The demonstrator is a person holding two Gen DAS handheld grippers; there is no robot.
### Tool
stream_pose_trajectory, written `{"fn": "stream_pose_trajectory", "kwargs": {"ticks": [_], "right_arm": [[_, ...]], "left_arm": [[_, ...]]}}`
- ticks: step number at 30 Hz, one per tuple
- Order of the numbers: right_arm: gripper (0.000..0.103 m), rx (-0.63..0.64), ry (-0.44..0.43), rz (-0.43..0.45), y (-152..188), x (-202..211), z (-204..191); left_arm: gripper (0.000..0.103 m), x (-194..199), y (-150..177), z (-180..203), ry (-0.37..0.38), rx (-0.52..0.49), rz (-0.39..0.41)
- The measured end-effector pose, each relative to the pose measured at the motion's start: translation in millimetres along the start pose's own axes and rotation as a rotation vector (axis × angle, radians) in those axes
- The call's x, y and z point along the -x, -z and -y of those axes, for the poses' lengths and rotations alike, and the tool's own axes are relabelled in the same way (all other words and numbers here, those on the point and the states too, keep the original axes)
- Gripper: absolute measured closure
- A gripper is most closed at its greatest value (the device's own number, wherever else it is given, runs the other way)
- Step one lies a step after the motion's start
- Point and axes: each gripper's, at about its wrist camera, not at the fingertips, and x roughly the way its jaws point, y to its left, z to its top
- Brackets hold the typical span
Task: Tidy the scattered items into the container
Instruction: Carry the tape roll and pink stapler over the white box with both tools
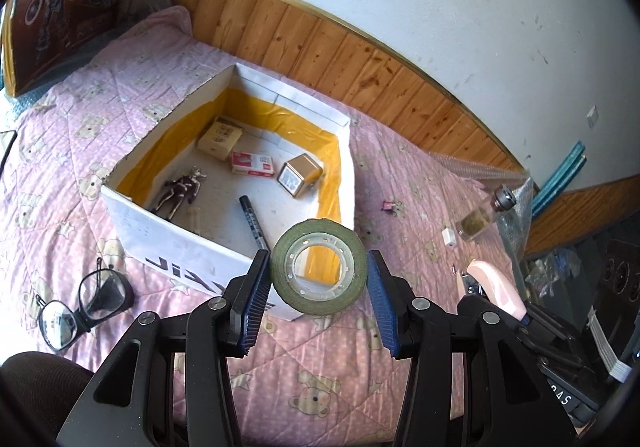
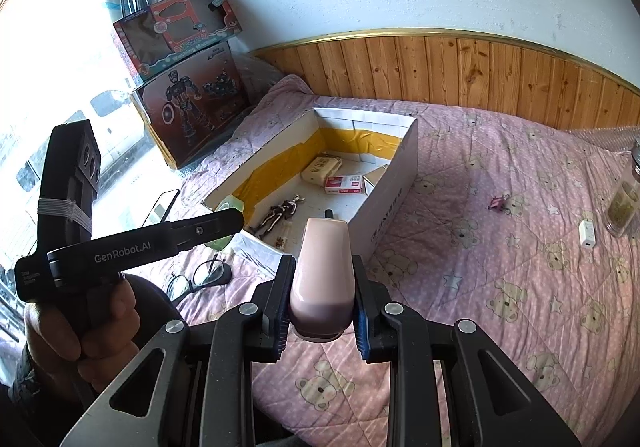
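Left tool (image 1: 318,279) pinching a green roll of adhesive tape with a clear plastic core (image 1: 319,273), blue ribbed pads against its outer rim, roll standing on edge with its hole facing the camera. Right tool (image 2: 322,287) clamped on a pale pink glossy plastic device with a rounded body (image 2: 323,267), long axis running forward along the fingers, far end aimed toward the box.

Both loads carried above the pink quilted bed cover printed with bears (image 2: 500,267), short of the target. Target: a white cardboard box lined with yellow tape (image 1: 192,251), open at the top, lying ahead of both tools. Already inside: a small dark toy figure (image 1: 180,189), a black pen (image 1: 252,221), a red-and-white flat carton (image 1: 253,163), a gold metal cube tin (image 1: 300,175), a tan cardboard packet (image 1: 220,137).

Seen from the left wrist, tape roll overlapping the near right corner of the box, so probably the nearer of the two to a drop; a short push forward and slightly left should bring it over the opening. Seen from the right wrist, box ahead and a little left, pink device apparently just short of the near wall.

Left out on the bed: black-framed spectacles (image 1: 80,303), a glass jar with a metal lid (image 1: 480,217), a small white block (image 1: 448,237), a tiny pink clip (image 1: 388,205).
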Motion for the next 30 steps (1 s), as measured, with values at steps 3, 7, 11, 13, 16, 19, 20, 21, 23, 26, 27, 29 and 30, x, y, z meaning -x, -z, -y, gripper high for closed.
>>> {"fn": "stream_pose_trajectory", "kwargs": {"ticks": [3,7,11,13,16,19,20,21,23,26,27,29,30], "right_arm": [[0.076,0.007,-0.004,-0.002,-4.6,-5.6,-3.2],[0.076,0.017,-0.009,-0.008,-9.8,-13.9,-7.0],[0.076,0.023,-0.014,-0.015,-16.4,-22.8,-9.0],[0.076,0.026,-0.016,-0.017,-19.8,-27.3,-9.9],[0.076,0.029,-0.019,-0.019,-24.2,-33.4,-10.2],[0.076,0.031,-0.021,-0.022,-28.4,-39.3,-9.3],[0.076,0.032,-0.021,-0.023,-29.7,-41.5,-8.9],[0.076,0.032,-0.021,-0.025,-30.8,-43.7,-8.2],[0.076,0.031,-0.022,-0.029,-32.7,-48.2,-6.4],[0.076,0.027,-0.025,-0.036,-35.5,-55.7,-3.5],[0.076,0.027,-0.026,-0.039,-36.5,-58.0,-3.0],[0.076,0.026,-0.027,-0.043,-38.1,-62.6,-2.5],[0.076,0.026,-0.029,-0.045,-39.0,-64.9,-2.0]], "left_arm": [[0.054,-1.3,-4.6,-4.5,-0.002,0.002,0.003],[0.054,-6.2,-11.5,-10.5,-0.006,0.009,0.004],[0.054,-11.9,-18.8,-14.7,-0.011,0.012,0.006],[0.054,-14.8,-22.8,-17.0,-0.012,0.013,0.006],[0.054,-19.4,-27.9,-20.1,-0.015,0.015,0.005],[0.054,-24.9,-32.8,-24.3,-0.019,0.019,0.002],[0.054,-27.0,-34.6,-25.7,-0.022,0.020,0.001],[0.054,-28.6,-36.0,-26.5,-0.024,0.021,0.001],[0.054,-32.2,-39.7,-29.6,-0.028,0.025,0.000],[0.054,-36.3,-44.3,-33.8,-0.035,0.029,-0.001],[0.054,-37.8,-45.9,-35.1,-0.037,0.030,-0.001],[0.054,-40.8,-48.6,-36.8,-0.041,0.032,-0.003],[0.054,-42.5,-50.2,-37.5,-0.042,0.032,-0.004]]}}
